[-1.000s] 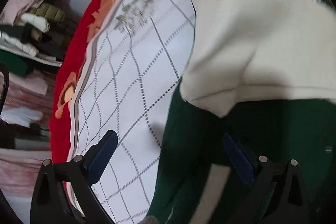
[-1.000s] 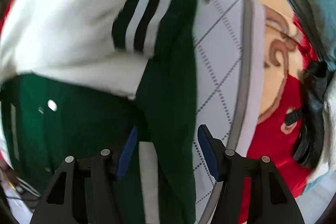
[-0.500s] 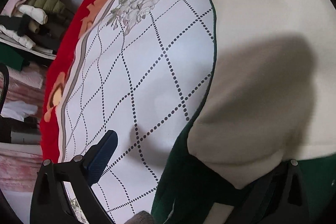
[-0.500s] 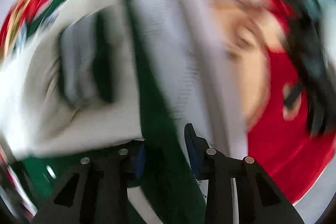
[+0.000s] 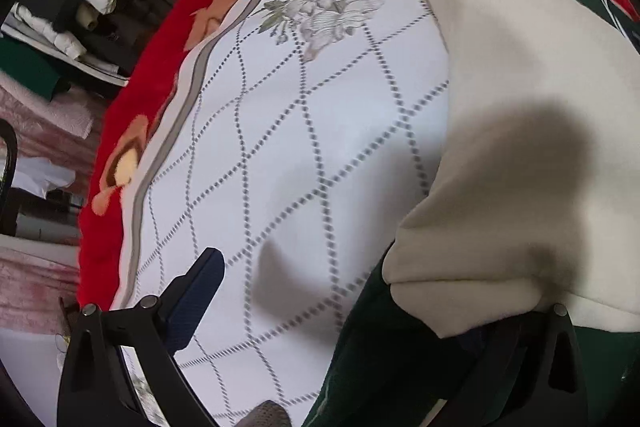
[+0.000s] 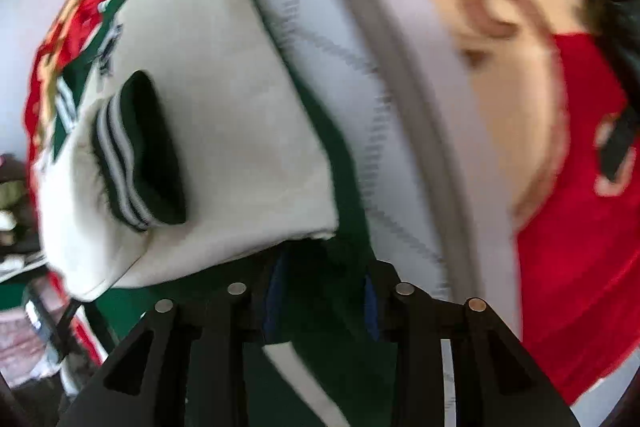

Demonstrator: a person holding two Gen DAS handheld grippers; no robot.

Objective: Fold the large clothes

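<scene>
A green varsity jacket with cream sleeves lies on a white quilt with a dotted diamond pattern (image 5: 304, 131). In the left wrist view a cream sleeve (image 5: 520, 115) fills the right side over the green body (image 5: 384, 355). My left gripper (image 5: 340, 307) is open; its left finger (image 5: 196, 291) is over the quilt, its right finger hidden under the sleeve. In the right wrist view my right gripper (image 6: 320, 303) is shut on the jacket's green hem (image 6: 320, 283), lifted. A folded cream sleeve (image 6: 224, 115) with a striped green cuff (image 6: 136, 155) hangs above it.
A red floral blanket (image 5: 132, 115) lies under the quilt and shows in the right wrist view (image 6: 576, 267). Shelves with piled clothes (image 5: 72, 11) stand at the left. A dark object (image 6: 616, 131) lies at the blanket's right edge.
My right gripper closed on the jacket's green hem and lifted it, swinging the view. My left gripper moved in under the cream sleeve, which now covers its right finger.
</scene>
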